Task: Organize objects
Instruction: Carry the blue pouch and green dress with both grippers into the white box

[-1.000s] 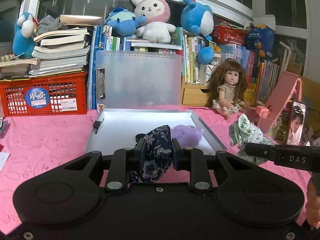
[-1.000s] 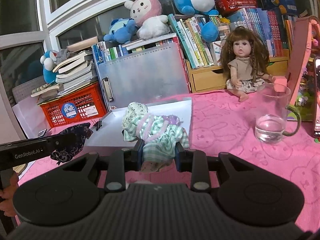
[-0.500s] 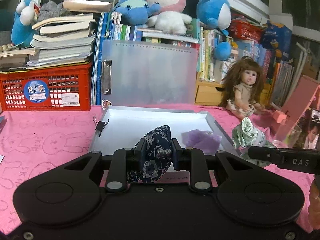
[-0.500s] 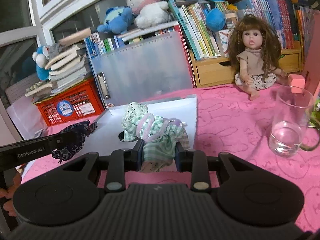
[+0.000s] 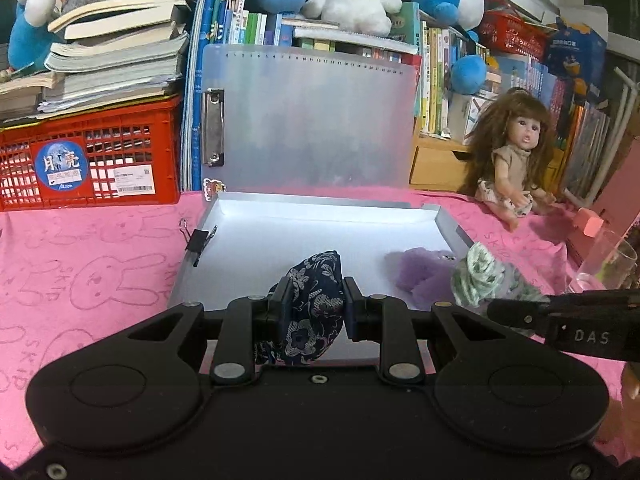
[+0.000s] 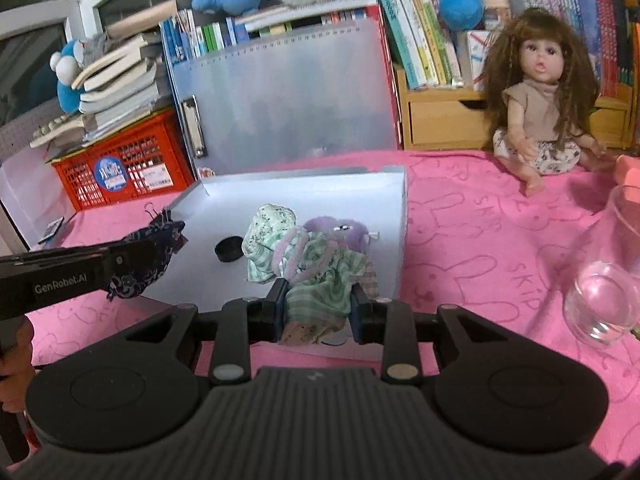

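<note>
Dark blue floral cloth [image 5: 314,308] bulges between the pads of the left gripper [image 5: 314,312], low in the centre of the left wrist view, clamped tight. In the right wrist view the right gripper [image 6: 319,308] likewise pinches a green checked cloth bundle [image 6: 320,276] with pale purple trim, low in the centre.

Just beyond both claws lies the open white box [image 5: 280,236], flat on the pink rabbit-print tablecloth [image 5: 88,272]. A fluffy purple toy [image 5: 424,270] rests inside near the box's right wall, and in the right wrist view a small black round object [image 6: 229,249] sits on the box floor left of the green bundle. A black binder clip [image 5: 198,240] grips the box's left edge.

At the right edge of the right wrist view stands a clear glass mug [image 6: 608,280].

Farther back, the translucent lid [image 5: 308,120] stands upright. A red crate [image 5: 88,156] stacked with books fills the left, and a long-haired doll [image 5: 510,160] sits at the right before shelves of books and plush toys.
</note>
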{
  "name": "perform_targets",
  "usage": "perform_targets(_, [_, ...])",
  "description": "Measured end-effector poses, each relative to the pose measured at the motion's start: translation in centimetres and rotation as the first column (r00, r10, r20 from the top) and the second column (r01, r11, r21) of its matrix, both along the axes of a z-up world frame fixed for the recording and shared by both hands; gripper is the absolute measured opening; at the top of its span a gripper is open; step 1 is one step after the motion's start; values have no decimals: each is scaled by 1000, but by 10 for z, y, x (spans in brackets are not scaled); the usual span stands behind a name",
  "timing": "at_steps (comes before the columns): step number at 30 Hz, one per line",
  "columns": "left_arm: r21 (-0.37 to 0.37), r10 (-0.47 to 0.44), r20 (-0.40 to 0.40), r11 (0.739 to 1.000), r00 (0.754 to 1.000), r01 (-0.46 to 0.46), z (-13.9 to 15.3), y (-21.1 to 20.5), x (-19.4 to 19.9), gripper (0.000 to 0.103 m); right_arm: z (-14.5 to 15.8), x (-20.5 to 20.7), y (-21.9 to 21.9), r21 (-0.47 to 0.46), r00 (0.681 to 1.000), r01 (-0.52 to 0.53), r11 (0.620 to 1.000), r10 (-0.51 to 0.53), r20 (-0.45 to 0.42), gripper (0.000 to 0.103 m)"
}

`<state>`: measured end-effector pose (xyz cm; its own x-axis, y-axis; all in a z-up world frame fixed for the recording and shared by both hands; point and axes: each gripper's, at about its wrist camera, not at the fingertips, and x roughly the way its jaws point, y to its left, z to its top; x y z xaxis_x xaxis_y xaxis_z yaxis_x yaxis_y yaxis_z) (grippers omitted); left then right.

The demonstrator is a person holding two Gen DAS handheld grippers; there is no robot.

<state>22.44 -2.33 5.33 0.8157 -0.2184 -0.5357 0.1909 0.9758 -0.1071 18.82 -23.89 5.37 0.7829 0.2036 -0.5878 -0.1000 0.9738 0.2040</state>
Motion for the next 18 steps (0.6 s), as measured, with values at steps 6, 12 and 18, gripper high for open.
perform_targets(6, [-8,4,-17,1000,1000,-4,-3,0,10,24,-6,14,-3,17,999,1,1000,0,-36,35])
perform_targets(12, [-13,21,-41,1000,999,-22,-10,2,22,24,-9,25,-1,8,998,-6,1000,7,-56,35])
perform_targets(18, [11,36,-54,999,998,-35,-16,2,34,24,-13,35,2,8,998,-9,1000,10,-63,36])
